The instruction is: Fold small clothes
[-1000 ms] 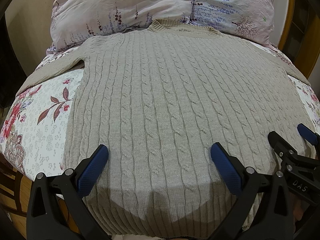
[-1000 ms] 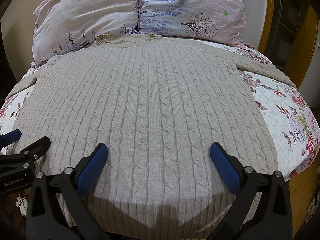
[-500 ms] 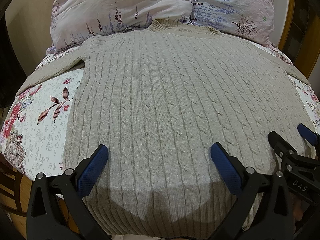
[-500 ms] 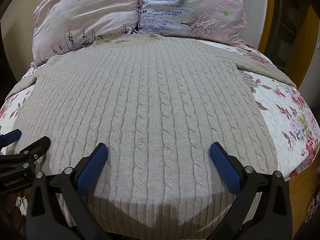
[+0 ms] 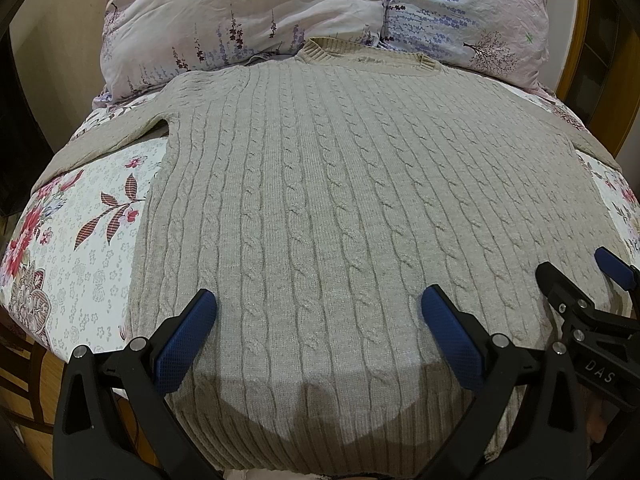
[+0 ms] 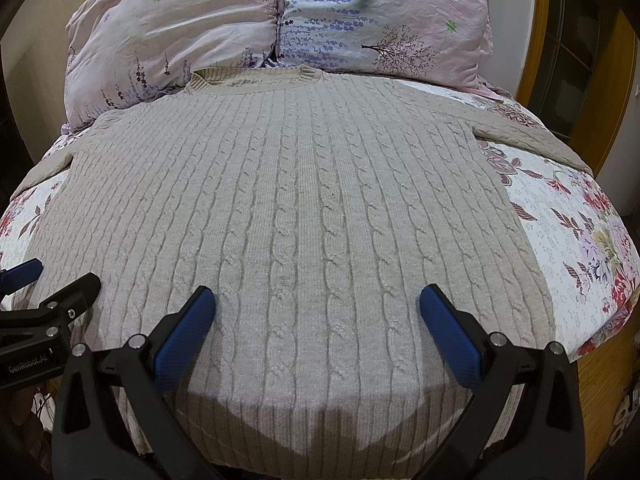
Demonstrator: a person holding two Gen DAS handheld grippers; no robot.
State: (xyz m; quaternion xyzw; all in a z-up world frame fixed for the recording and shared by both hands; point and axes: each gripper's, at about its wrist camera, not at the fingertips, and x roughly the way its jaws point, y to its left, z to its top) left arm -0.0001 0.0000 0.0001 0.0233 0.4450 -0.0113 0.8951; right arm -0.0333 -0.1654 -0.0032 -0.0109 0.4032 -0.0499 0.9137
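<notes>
A beige cable-knit sweater [image 5: 320, 184] lies flat and face up on the bed, collar at the far end against the pillows, sleeves spread out to both sides. It also fills the right wrist view [image 6: 304, 200]. My left gripper [image 5: 316, 320] is open and empty, hovering above the sweater's hem on its left half. My right gripper [image 6: 316, 320] is open and empty above the hem on its right half. Each gripper shows at the edge of the other's view: the right one [image 5: 580, 280] and the left one [image 6: 52, 284].
A floral bedsheet [image 5: 80, 248] covers the bed [image 6: 576, 240]. Two pink floral pillows [image 5: 248, 20] [image 6: 384, 20] lie at the head. A wooden frame [image 6: 536, 40] stands at the right. The bed's near edge drops to a wooden floor [image 6: 600, 392].
</notes>
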